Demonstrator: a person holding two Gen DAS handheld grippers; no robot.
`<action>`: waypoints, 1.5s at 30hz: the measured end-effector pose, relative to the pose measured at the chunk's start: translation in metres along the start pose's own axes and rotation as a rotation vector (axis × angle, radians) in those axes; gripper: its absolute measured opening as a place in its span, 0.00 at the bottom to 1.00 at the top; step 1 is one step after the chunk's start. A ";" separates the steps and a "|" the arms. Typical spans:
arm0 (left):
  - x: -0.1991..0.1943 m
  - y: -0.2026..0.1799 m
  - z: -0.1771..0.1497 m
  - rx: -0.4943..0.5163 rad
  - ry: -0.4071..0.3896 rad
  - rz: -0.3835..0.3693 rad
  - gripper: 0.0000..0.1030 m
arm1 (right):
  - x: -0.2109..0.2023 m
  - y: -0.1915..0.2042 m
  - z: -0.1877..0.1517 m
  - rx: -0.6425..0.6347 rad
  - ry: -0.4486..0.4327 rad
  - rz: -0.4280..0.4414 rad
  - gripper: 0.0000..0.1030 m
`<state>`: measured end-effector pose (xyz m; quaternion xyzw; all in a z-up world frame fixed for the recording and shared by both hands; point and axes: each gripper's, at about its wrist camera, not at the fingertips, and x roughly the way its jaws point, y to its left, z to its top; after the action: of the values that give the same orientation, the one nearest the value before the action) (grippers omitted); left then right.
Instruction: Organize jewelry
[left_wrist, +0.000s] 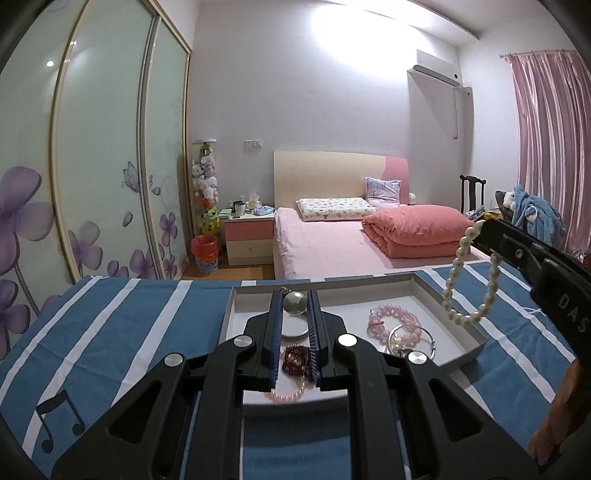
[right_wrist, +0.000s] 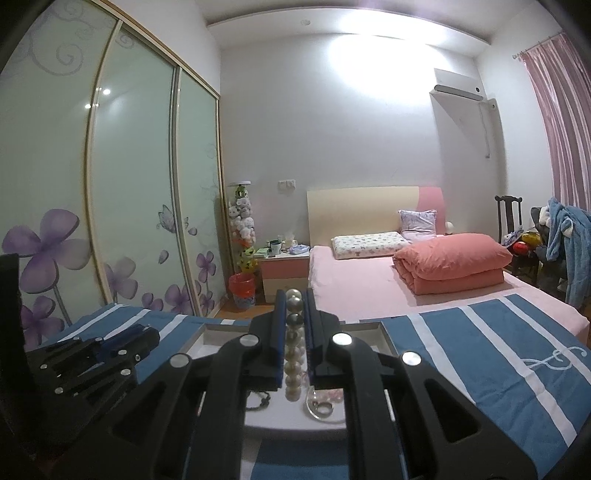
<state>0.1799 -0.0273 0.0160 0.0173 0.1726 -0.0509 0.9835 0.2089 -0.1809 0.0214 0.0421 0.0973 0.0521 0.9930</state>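
with the right gripper (right_wrist: 294, 325) clenched on the white pearl bracelet (left_wrist: 467, 275) hanging above the tray (left_wrist: 458, 314), and the left gripper (left_wrist: 294, 317) pinching a large pearl pendant (left_wrist: 294, 303), lift both slowly so neither strand snags the pink bracelet (left_wrist: 394, 319).

Home bedroom; bed (left_wrist: 325, 240), floral wardrobe doors (left_wrist: 92, 177), pink curtain (left_wrist: 546, 147).

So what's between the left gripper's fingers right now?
A large pearly ball pendant, on a short chain, pinched between the left gripper's pads. The left wrist view shows it.
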 end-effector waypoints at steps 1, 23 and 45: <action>0.005 0.000 0.001 -0.001 0.004 -0.001 0.14 | 0.003 -0.001 0.000 0.000 0.003 -0.001 0.10; 0.066 0.005 -0.004 -0.021 0.106 -0.041 0.14 | 0.095 -0.019 -0.023 0.049 0.160 -0.008 0.10; 0.045 0.035 -0.006 -0.078 0.149 -0.041 0.29 | 0.078 -0.034 -0.027 0.104 0.239 -0.038 0.33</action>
<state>0.2234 0.0037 -0.0038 -0.0207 0.2476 -0.0626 0.9666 0.2832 -0.2036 -0.0231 0.0853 0.2184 0.0327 0.9716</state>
